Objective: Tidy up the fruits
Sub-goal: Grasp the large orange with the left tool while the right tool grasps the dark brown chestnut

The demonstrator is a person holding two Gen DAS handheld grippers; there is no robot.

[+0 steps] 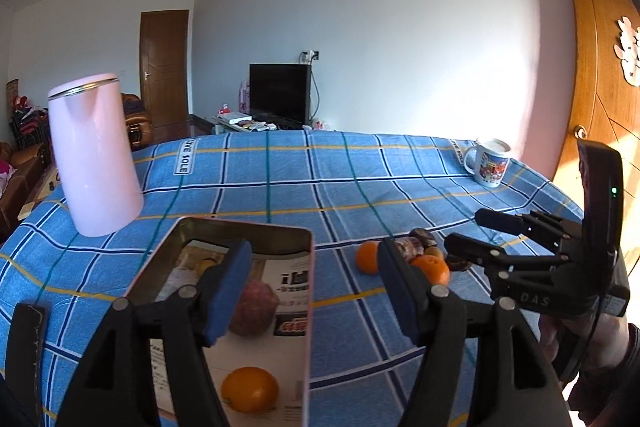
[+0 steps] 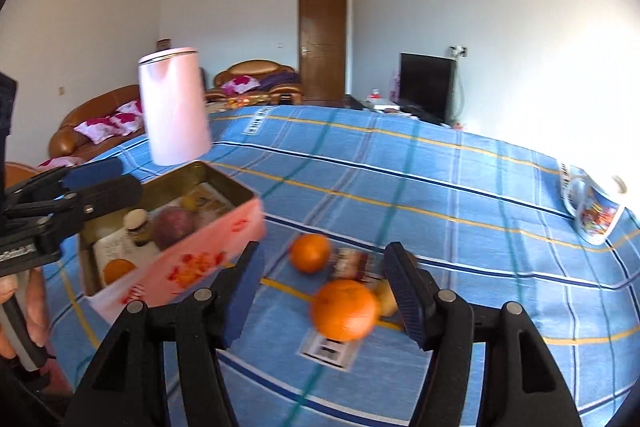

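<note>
A pink tin box (image 1: 224, 231) (image 2: 208, 247) stands on the blue plaid cloth. It holds an orange (image 1: 250, 389) (image 2: 117, 268), a purple-red fruit (image 1: 253, 307) (image 2: 174, 227) and a small brown one (image 2: 137, 225). My left gripper (image 1: 314, 287) is open and empty above the box's right wall. It shows at the left in the right wrist view (image 2: 100, 179). To the right lie two oranges (image 2: 345, 309) (image 2: 310, 251), a yellowish fruit (image 2: 386, 297) and dark small fruits (image 1: 420, 241). My right gripper (image 2: 324, 293) is open and empty above the near orange; it shows in the left wrist view (image 1: 472, 231).
A tall pink kettle (image 1: 94, 155) (image 2: 174, 111) stands behind the box. A printed mug (image 1: 490, 161) (image 2: 592, 211) stands at the far right of the table. Sofas, a TV and doors lie beyond the table edge.
</note>
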